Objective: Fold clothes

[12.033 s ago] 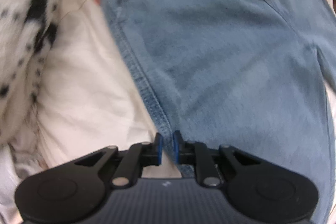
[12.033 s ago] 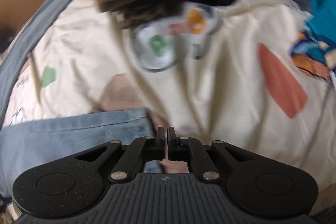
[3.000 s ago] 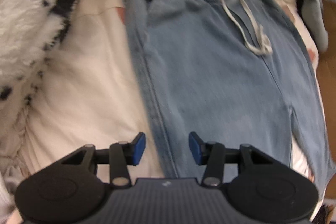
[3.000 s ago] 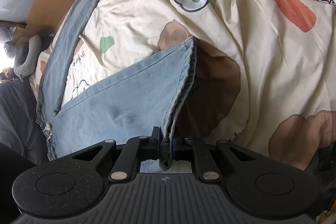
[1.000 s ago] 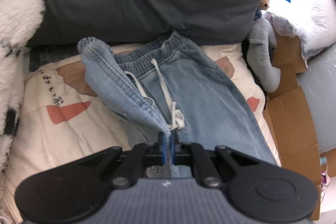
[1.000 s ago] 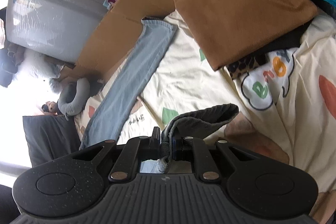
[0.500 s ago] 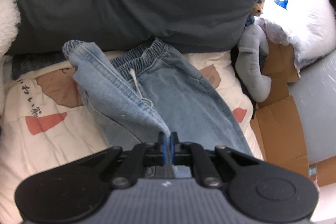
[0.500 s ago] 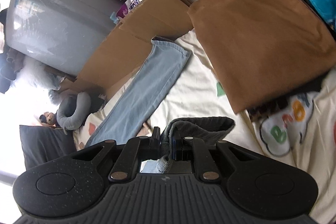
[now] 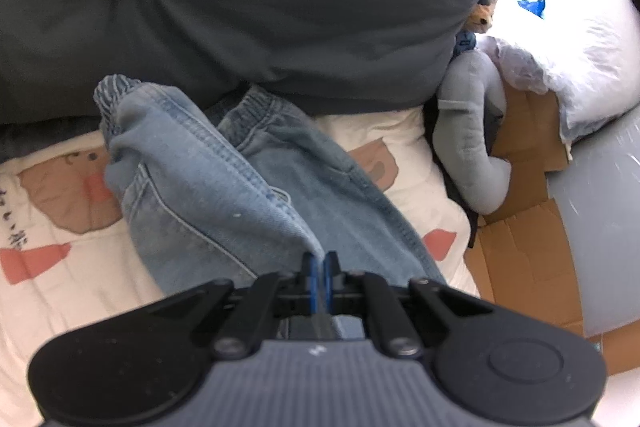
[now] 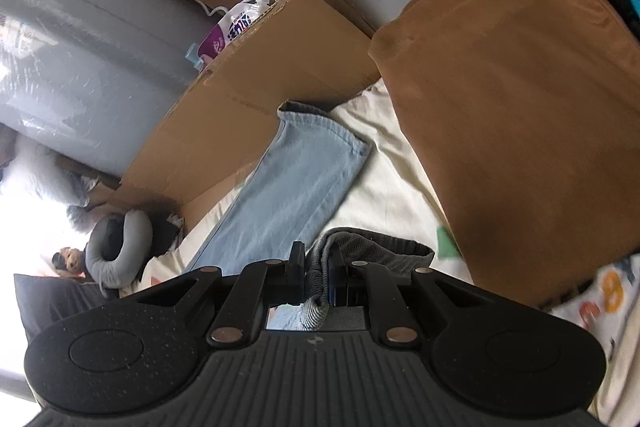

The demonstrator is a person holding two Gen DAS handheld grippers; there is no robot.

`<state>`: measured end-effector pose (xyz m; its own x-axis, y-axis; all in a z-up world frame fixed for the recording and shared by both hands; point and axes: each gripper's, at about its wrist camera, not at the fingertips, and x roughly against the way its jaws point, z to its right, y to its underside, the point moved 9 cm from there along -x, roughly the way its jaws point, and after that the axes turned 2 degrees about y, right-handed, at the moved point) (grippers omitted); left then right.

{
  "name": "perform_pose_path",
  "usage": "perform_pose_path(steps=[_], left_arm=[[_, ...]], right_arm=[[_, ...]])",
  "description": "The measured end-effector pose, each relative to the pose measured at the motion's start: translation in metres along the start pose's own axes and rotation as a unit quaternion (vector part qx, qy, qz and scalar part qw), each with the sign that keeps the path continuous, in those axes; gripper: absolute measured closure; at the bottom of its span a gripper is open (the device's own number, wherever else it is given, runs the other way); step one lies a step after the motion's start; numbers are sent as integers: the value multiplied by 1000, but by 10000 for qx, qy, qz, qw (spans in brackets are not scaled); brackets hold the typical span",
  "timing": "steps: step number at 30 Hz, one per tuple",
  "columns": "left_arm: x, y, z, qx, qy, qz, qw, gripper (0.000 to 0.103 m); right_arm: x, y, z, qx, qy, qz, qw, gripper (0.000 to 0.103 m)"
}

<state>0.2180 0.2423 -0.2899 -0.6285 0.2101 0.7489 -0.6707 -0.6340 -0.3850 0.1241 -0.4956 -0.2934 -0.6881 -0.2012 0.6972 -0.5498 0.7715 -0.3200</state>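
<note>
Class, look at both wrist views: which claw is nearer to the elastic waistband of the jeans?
Left. The left claw pinches the side seam just below the waistband. The right claw grips a leg hem; no waistband shows in its view, only the other leg's cuff.

My jeans (image 9: 208,187) are light blue denim with paler stitching along the seams, and the leg (image 10: 296,179) is the same washed blue. My bedsheet (image 9: 404,131) is cream with brown and coral patches. A dark grey pillow (image 9: 240,7) and a grey neck cushion (image 9: 472,147) lie beyond. The folded cloth (image 10: 520,107) is plain rusty brown. The cardboard (image 10: 256,95) is tan.
</note>
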Motion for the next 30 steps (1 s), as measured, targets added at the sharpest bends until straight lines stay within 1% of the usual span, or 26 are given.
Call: perform_pose_path(steps=[7,13,20,23,30], left_arm=[[-30,-14,23,-6,-105,92,9999,100],[-63,-26,41,-57,-172,62,9998,100],[-103,-30,59,-96,-244,37,9996,100],[-120,-32,61,-50,-321,21,9995,100],[-157,-38,62,-37,-465,-14,9989,100]], right_arm=[[-44,-33,-16,-48,100,112,9999,94],[-91,-61,-25,-123,349,250,9990,94],[-148,-94,-37,-171,568,321,9977,94],[-170,-106,-44,-276,567,312,9975,94],[-222,-129,-59,-272,814,369,9956,94]])
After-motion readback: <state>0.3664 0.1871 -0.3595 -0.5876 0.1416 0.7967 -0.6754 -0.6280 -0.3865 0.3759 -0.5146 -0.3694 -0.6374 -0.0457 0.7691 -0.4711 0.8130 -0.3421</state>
